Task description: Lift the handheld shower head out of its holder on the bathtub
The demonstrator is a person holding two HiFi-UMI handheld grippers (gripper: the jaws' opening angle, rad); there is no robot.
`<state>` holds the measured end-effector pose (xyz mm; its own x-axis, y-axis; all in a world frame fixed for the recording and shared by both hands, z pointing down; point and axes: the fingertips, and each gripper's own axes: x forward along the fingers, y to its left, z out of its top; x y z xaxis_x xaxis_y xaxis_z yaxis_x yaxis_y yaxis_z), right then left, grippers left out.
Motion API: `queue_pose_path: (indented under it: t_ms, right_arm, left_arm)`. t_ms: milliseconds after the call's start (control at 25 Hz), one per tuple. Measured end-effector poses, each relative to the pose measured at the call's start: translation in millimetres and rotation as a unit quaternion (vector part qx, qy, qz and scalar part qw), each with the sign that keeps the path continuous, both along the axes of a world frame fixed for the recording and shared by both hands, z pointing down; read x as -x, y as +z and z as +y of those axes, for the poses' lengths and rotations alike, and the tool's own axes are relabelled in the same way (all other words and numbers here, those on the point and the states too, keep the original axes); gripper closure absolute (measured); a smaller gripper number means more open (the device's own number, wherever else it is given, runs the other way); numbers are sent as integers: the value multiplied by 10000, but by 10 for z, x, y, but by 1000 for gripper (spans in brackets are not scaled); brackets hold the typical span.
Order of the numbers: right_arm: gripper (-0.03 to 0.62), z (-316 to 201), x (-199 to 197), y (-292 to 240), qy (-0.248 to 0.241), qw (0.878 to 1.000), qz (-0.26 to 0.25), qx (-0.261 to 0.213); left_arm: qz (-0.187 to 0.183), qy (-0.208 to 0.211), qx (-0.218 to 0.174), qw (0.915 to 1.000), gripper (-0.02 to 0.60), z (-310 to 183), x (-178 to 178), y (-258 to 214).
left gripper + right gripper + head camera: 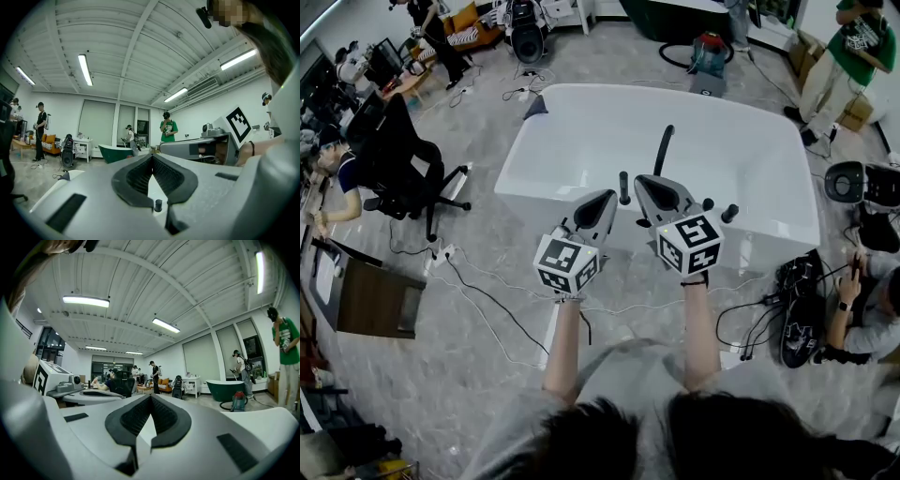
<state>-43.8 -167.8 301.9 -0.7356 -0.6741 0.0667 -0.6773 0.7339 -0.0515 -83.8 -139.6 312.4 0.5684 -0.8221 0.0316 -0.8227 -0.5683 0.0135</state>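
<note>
While both tongs hover, bathtub rim lies close.

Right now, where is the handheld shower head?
In the head view, the handheld shower head stands upright near centre frame, at the near rim of the white bathtub. It is just beyond the right tongs, with a black knob to its left.

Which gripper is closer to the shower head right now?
Right. The right gripper is just below the shower head in the head view; the left gripper sits farther left.
</note>
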Motion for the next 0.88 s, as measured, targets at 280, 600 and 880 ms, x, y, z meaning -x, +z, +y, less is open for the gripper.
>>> queue_pose_path:
  t_ms: [280, 600, 880]
  right_arm:
    - [594, -181, 77, 228, 192, 9997, -26, 142]
    - [594, -334, 149, 433, 206, 9991, 59, 368]
    - [594, -633, 207, 639, 140, 9985, 39, 527]
  left_arm:
    - [95, 53, 119, 9999, 575, -198, 171, 166]
    - [222, 55, 282, 9993, 575, -260, 237, 349]
    - [285, -68, 433, 9986, 575, -509, 336, 506]
